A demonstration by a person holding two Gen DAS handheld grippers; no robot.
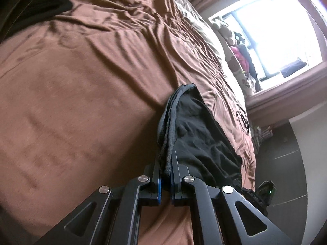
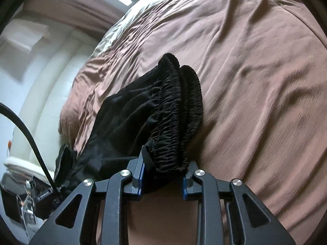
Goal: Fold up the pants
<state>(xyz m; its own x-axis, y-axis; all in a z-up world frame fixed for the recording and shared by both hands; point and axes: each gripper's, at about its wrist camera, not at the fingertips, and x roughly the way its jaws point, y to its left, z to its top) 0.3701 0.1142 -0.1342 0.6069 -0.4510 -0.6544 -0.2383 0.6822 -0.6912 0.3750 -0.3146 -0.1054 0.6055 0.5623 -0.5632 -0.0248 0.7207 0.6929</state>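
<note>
The black pants hang lifted above a brown bedsheet. My left gripper is shut on a thin hemmed edge of the pants, the cloth pinched between its blue pads and draping off to the right. In the right wrist view, my right gripper is shut on the bunched elastic waistband of the pants, which stands up in two ruffled folds above the jaws. The rest of the fabric trails left toward the bed's edge. The other gripper shows at the lower left there.
The wrinkled brown sheet covers the whole bed. A bright window with clothes and stuffed items on its sill lies beyond the bed. More dark cloth lies at the far corner. A white cabinet and a black cable stand beside the bed.
</note>
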